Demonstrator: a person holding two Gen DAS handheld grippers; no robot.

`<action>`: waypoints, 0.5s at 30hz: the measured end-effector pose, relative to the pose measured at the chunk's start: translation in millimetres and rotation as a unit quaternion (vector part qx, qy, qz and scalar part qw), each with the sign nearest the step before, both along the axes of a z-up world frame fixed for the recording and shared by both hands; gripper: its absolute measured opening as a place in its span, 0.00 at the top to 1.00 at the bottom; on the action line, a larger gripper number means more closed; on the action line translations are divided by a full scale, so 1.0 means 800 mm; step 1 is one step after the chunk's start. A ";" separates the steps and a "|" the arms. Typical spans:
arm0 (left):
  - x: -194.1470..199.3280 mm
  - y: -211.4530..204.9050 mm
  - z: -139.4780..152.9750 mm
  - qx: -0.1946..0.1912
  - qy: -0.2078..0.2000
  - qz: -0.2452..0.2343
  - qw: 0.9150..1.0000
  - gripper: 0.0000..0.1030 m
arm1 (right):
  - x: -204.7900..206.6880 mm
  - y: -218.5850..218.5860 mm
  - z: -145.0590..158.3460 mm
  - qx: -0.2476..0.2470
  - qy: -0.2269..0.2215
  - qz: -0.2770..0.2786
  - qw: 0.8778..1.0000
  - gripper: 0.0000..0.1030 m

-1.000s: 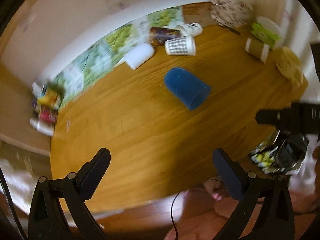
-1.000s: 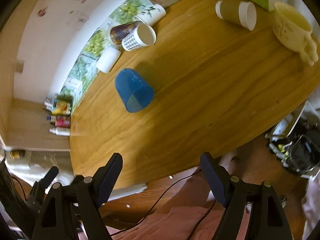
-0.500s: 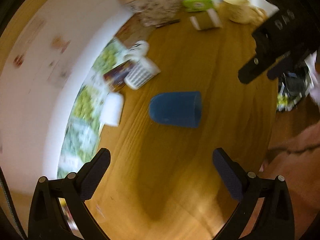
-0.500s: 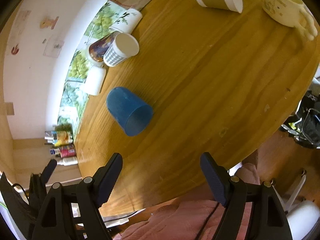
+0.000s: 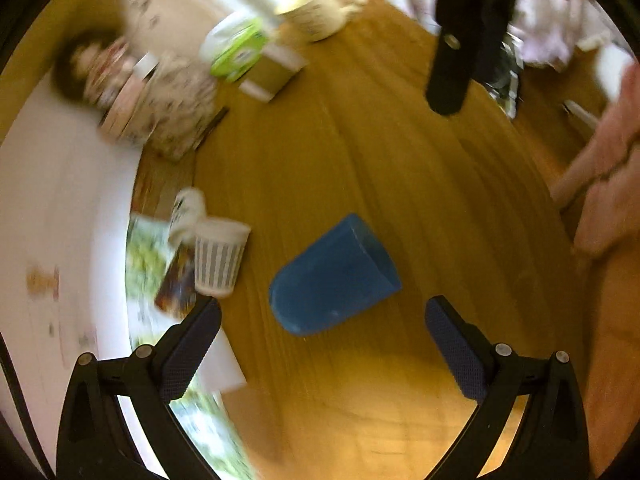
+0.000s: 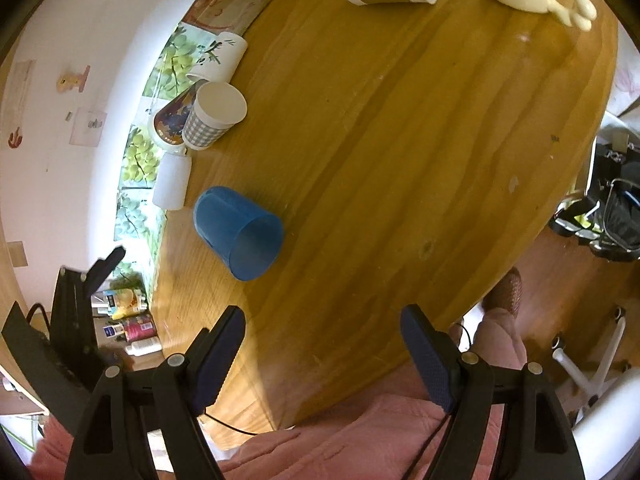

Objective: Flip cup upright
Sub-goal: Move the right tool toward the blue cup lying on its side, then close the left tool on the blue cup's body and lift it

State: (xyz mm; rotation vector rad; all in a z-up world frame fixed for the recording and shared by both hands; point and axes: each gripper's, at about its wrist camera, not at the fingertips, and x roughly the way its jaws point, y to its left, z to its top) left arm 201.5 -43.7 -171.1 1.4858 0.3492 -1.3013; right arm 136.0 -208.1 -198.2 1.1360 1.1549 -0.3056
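The left tongs (image 5: 322, 330) have swung in fast over the last second, and now the blue cup (image 5: 334, 276) sits just beyond their tips, where a moment ago it lay well up the frame. Their view is smeared with motion, so they look to be still travelling. Their jaws are spread wide, nothing between them. The cup lies on its side on the wooden surface (image 5: 392, 168), closed base toward 8 o'clock, open mouth toward 2 o'clock in this view. At 9 o'clock from it stands a checked paper cup (image 5: 219, 261), close enough to get knocked if the left jaw sweeps wide.

Over to the right tongs (image 6: 322, 344): also wide open, empty, hanging back over the near edge. They have drifted only a little, and the cup (image 6: 239, 232) stays at 11 o'clock, well apart. In this view its mouth faces 5 o'clock.

So the left side is making the play. The cup is not yet touched and not yet upright; the jaws seem lined up to straddle its body.
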 end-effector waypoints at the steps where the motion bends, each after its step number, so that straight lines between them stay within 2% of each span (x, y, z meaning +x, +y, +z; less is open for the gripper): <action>1: 0.003 -0.002 -0.004 0.004 -0.003 -0.017 1.000 0.01 | -0.001 -0.001 -0.001 0.001 0.000 -0.001 1.000 0.22; 5: 0.019 -0.012 -0.015 0.021 -0.001 -0.064 0.998 0.01 | 0.000 -0.001 -0.003 -0.004 -0.010 -0.001 1.000 0.22; 15: 0.044 -0.031 -0.041 0.062 0.034 -0.108 0.992 0.01 | 0.017 0.001 -0.004 -0.047 -0.040 0.037 0.997 0.22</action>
